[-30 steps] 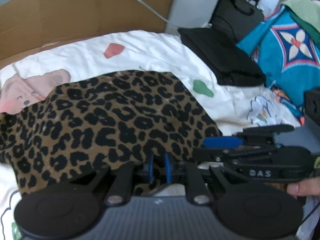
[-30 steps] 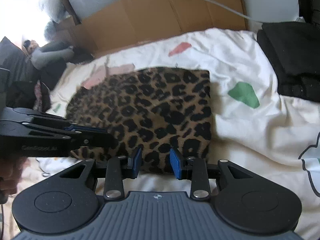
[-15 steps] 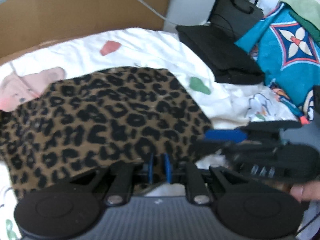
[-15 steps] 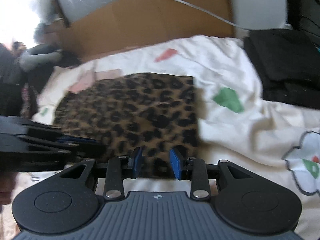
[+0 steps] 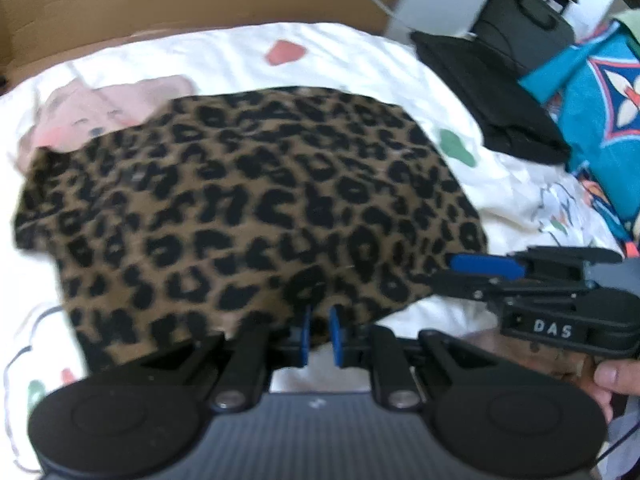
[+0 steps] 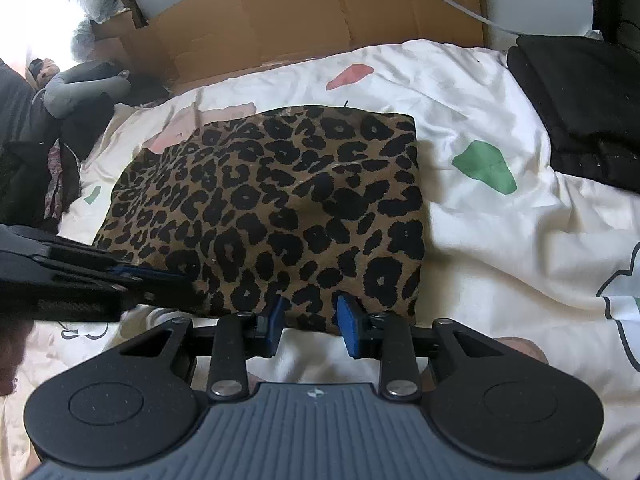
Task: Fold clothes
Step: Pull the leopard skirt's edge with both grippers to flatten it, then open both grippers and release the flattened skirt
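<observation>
Left wrist view: left tongs point(image 5: 319, 330) clamped narrowly on the brown leopard-print fabric garment's point(image 5: 248, 216) near hem; right tongs point(image 6: 310, 320), just been closing, straddle that hem, probably to lift a fold.

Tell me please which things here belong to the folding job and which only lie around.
For the job:
- brown leopard-print cloth garment
- left gripper
- right gripper

Just lying about:
- folded black fabric pile
- brown cardboard sheet
- turquoise patterned textile
</observation>
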